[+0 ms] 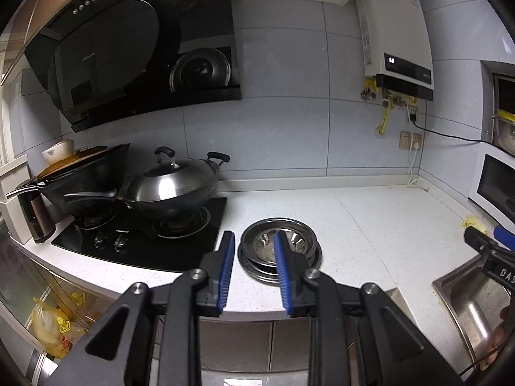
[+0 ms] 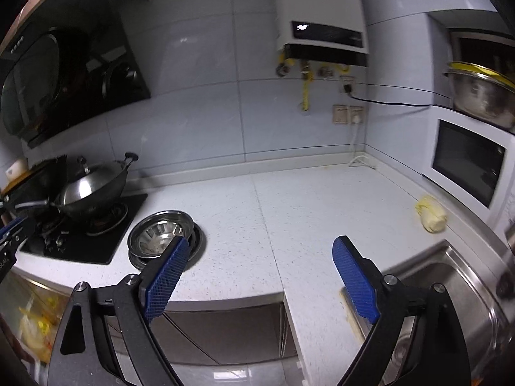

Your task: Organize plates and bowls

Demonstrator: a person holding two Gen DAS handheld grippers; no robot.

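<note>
The stack of steel plates and bowls (image 1: pixel 279 251) sat on the surface (image 1: pixel 370 225) at three o'clock of the hob (image 1: pixel 145 241); both grippers, left (image 1: pixel 254 270) narrowly parted and right (image 2: pixel 260 281) wide open, held nothing, so any next grasp should approach the rim squarely.

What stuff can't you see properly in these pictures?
- Stack of steel dishes: left wrist view, a blue gripper finger crosses it; how many are stacked is unclear.
- Sink: right wrist view, cut off by the picture edge and the right gripper.
- Lidded wok: its contents are hidden by the lid.
- Yellow lump on the counter: blurred, can't be identified.
</note>
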